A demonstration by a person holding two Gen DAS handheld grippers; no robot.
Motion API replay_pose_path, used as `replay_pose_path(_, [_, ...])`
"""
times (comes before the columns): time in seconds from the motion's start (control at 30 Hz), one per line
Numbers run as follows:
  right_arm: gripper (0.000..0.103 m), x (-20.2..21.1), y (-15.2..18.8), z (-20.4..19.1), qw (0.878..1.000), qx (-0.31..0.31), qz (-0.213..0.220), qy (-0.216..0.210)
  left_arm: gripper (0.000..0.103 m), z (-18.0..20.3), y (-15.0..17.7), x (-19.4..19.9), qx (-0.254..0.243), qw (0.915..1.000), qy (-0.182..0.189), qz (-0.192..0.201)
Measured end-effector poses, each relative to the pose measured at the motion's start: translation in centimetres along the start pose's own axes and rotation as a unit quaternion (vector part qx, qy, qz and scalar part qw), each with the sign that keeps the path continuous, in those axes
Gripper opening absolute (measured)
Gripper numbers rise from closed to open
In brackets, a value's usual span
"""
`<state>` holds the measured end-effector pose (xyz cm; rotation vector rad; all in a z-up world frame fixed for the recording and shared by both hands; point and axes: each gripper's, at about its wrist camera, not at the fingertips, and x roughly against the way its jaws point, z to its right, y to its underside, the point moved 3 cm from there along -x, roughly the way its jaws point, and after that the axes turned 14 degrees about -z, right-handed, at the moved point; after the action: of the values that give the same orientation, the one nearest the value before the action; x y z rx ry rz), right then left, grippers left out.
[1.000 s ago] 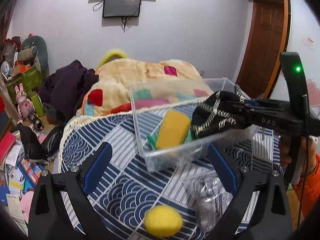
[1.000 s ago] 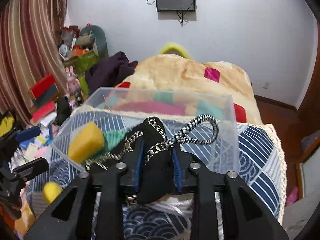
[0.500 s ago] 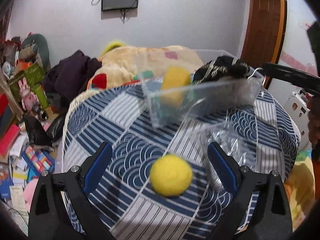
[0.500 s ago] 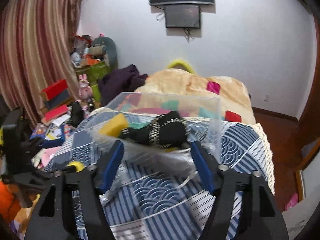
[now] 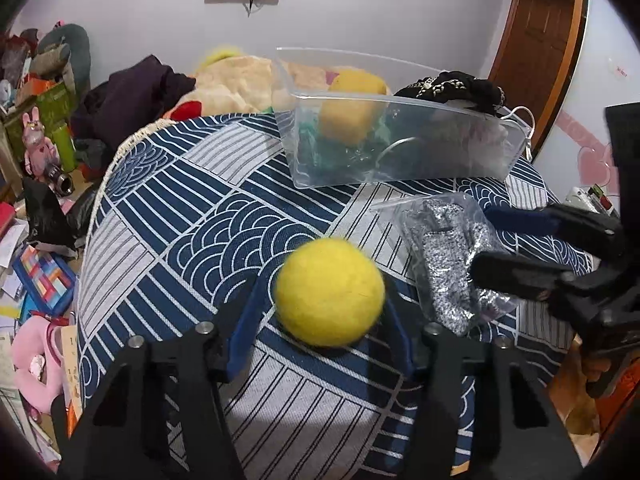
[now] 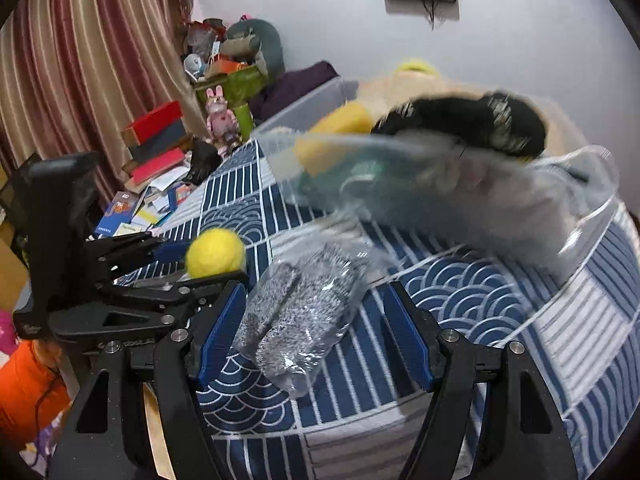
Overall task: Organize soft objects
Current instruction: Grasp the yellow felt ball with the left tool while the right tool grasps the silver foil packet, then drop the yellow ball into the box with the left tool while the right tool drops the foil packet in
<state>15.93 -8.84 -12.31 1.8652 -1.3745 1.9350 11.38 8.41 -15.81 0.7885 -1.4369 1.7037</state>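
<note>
Left gripper (image 5: 326, 316): fingers (image 5: 244, 328) closed in around the yellow felt ball (image 5: 330, 292), blue pads at both its sides; contact looks likely on both, ball sits on the tabletop (image 5: 192, 216) cloth between them. Right gripper (image 6: 316, 332): fingers (image 6: 222, 328) spread wide, holding nothing, straddling the clear bag of silver-grey fabric (image 6: 298, 312) lying flat on the cloth; pads apart from the bag on both sides.

Outward from left fingers: bag of grey fabric (image 5: 448, 264) just right of the ball, right gripper's fingers overlapping its right side. Open patterned cloth ahead and to the left of the ball, up to the fringed tabletop edge at far left; floor clutter beyond that edge. Bare cloth also behind the ball, toward the camera.

Clear plastic bin (image 5: 400, 152) sits ahead of both grippers, well apart from the ball, near the bag's far end. Inside: yellow sponge block (image 5: 352, 112) toward the left, green item under it, black fabric with chain trim (image 5: 452, 88) draped on top at the right, sticking above the rim. White cord hangs at the bin's right corner.

Right wrist view: bin (image 6: 440, 184) blurred, ahead of the fingers; open cloth to the right of the bag out to the tabletop's right edge. Left gripper with ball (image 6: 216, 254) just left of the right fingers.
</note>
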Motion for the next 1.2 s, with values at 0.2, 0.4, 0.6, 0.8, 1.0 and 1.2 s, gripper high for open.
replay_pose_path(0.2, [0.030,-1.0,0.6,-0.6,1.000,0.009,-0.006,-0.013,0.045,0.2,0.2,0.4,0.002,1.0000,0.008,0.005])
replay_pose_path(0.4, [0.019,1.0,1.1,-0.3,1.000,0.010,0.025,-0.001,0.044,0.7,-0.5,2.0,-0.001,0.9996,0.005,0.027])
replay_pose_path(0.6, [0.019,4.4,0.9,0.5,0.997,0.007,0.073,0.018,0.044,2.2,-2.6,4.8,-0.026,0.9971,-0.007,0.071])
replay_pose_path(0.8, [0.019,8.9,0.0,1.2,0.990,0.004,0.136,0.043,0.045,3.4,-5.5,7.3,-0.039,0.9928,-0.009,0.113])
replay_pose_path(1.0, [0.019,11.8,-1.7,2.8,0.980,-0.011,0.183,0.071,0.045,4.4,-8.8,8.4,-0.044,0.9888,-0.004,0.143])
replay_pose_path(1.2, [0.019,11.6,-4.2,4.3,0.977,-0.030,0.192,0.093,0.045,4.4,-11.9,6.6,-0.029,0.9908,0.011,0.132])
